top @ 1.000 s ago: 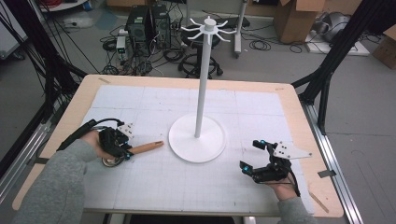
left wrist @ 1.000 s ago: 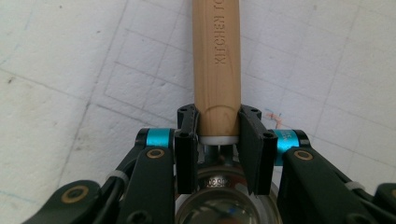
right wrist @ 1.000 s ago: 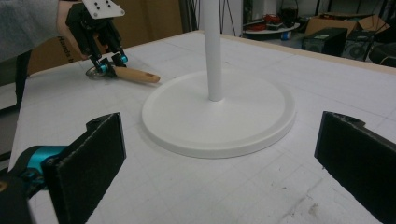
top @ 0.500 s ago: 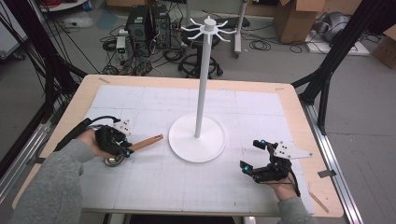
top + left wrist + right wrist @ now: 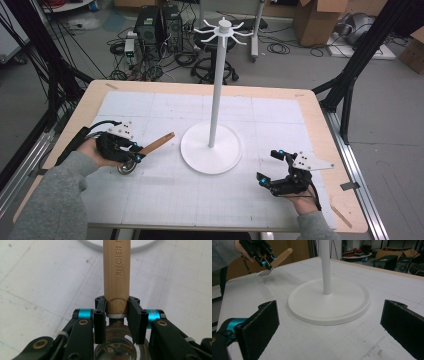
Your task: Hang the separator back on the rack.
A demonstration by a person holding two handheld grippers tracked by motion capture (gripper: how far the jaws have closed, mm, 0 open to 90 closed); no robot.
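Your left gripper [image 5: 117, 311] clamps the wooden-handled strainer [image 5: 116, 272] near the white stand [image 5: 212, 147]; your right gripper [image 5: 329, 322] rests wide open.

The utensil [image 5: 145, 151] has a light wooden handle [image 5: 116, 275] stamped with the word KITCHEN and a shiny metal head [image 5: 127, 167]. It is off the white table mat, tilted, the handle pointing up toward the round base of the white stand and the metal head hanging low. It sits over the left part of the table, near that base.
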